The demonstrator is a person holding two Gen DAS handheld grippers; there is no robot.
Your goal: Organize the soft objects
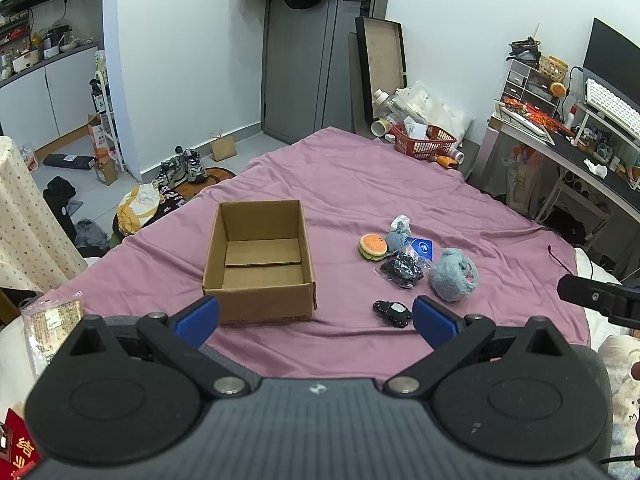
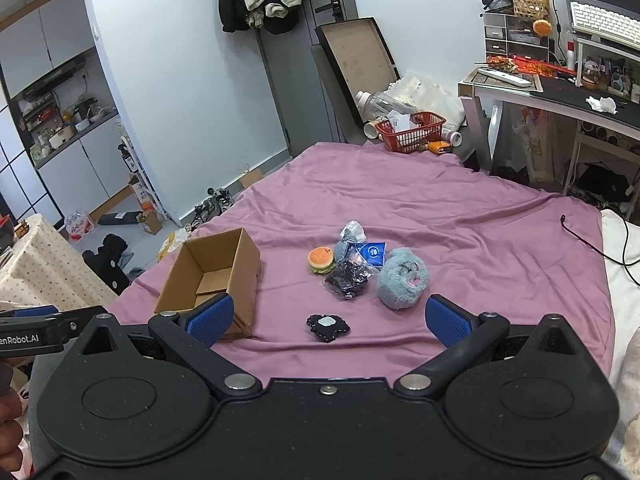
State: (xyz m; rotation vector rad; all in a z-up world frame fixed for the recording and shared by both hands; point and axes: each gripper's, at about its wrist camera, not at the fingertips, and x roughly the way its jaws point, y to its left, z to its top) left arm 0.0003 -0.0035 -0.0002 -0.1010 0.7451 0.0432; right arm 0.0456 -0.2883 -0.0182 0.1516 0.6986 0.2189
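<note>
Left tongs (image 1: 316,316) spread wide, grasping nothing, hovering over a purple bed sheet (image 1: 400,184). Just beyond the left blue pad (image 1: 198,318), an open cardboard box (image 1: 260,260), upright and empty. Beside the right pad (image 1: 434,320), a small black patch (image 1: 393,313) flat on the sheet.

Right tongs (image 2: 326,322) likewise released and empty, low over the same sheet. Between the pads, just ahead, the black patch (image 2: 328,327). Farther ahead, clustered close together: a fluffy blue plush (image 2: 402,278) to the right, a clear bag of dark items (image 2: 350,274), a burger toy (image 2: 321,260), a grey bagged plush (image 2: 348,240). Box (image 2: 212,276) off to the left. Red basket (image 2: 412,132) at the bed's far edge.
</note>
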